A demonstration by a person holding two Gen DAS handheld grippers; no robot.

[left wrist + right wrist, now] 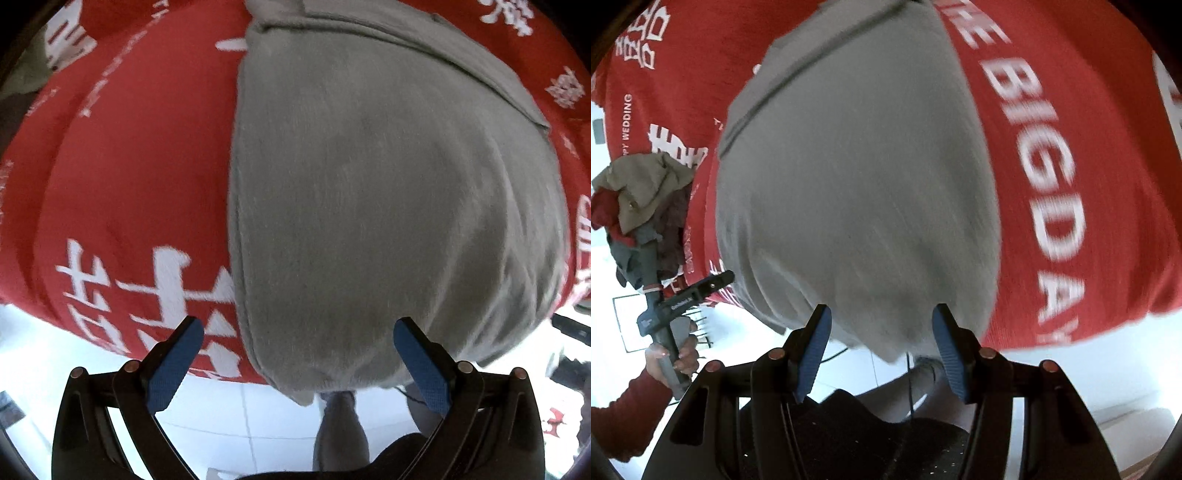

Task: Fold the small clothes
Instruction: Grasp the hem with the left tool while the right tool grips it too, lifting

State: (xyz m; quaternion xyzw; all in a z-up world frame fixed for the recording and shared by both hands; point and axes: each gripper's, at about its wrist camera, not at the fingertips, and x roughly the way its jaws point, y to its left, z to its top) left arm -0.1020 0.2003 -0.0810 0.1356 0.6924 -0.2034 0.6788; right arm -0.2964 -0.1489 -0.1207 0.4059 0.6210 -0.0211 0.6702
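Note:
A grey garment [388, 192] lies flat on a red cloth with white lettering [122, 177], its near hem hanging over the table's front edge. My left gripper [298, 338] is open, its blue pads [173, 365] spread over the garment's near left part, holding nothing. In the right wrist view the same grey garment [857, 184] fills the middle on the red cloth [1071, 129]. My right gripper [881, 325] is open just above the garment's near edge. The left gripper [701, 286] also shows at the left, held by a hand.
A heap of crumpled clothes [642, 206] in tan, dark red and grey sits at the left edge of the red cloth. White tiled floor [221, 417] lies below the table's front edge. The person's legs and a dark seat [886, 424] are beneath the grippers.

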